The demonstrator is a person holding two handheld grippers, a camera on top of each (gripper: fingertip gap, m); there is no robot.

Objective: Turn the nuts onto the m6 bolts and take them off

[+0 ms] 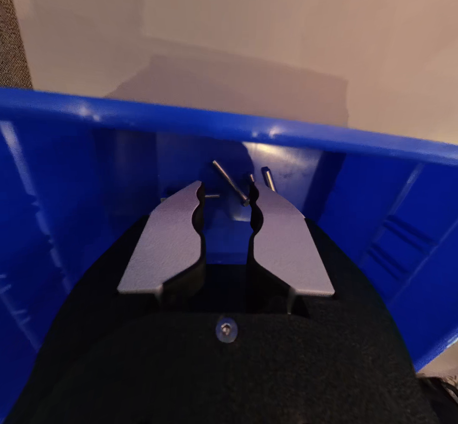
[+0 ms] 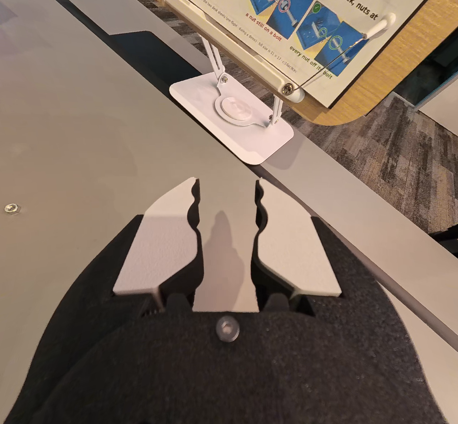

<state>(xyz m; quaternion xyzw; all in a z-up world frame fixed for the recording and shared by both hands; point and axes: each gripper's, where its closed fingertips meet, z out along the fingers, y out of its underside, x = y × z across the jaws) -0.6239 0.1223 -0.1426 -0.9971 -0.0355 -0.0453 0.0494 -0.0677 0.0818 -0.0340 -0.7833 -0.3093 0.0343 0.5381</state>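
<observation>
In the left wrist view my left gripper [image 1: 227, 186] is open and empty, reaching down into a blue plastic bin [image 1: 223, 120]. Several silver bolts lie on the bin floor just beyond the fingertips: a long bolt [image 1: 229, 182] lies diagonally between the tips, a shorter one [image 1: 268, 179] lies to the right, and a small one [image 1: 212, 196] pokes out beside the left finger. In the right wrist view my right gripper [image 2: 226, 182] is open and empty, low over the grey table [image 2: 86, 127]. A single silver nut [image 2: 12, 208] lies on the table at the far left.
A white stand base [image 2: 231, 120] sits near the table's far edge and holds a wooden board with a printed instruction sheet [image 2: 297, 10]. Patterned carpet [image 2: 371, 139] lies beyond the table edge. The bin's walls close in on both sides of my left gripper. Left tips to right tips: about 55 centimeters.
</observation>
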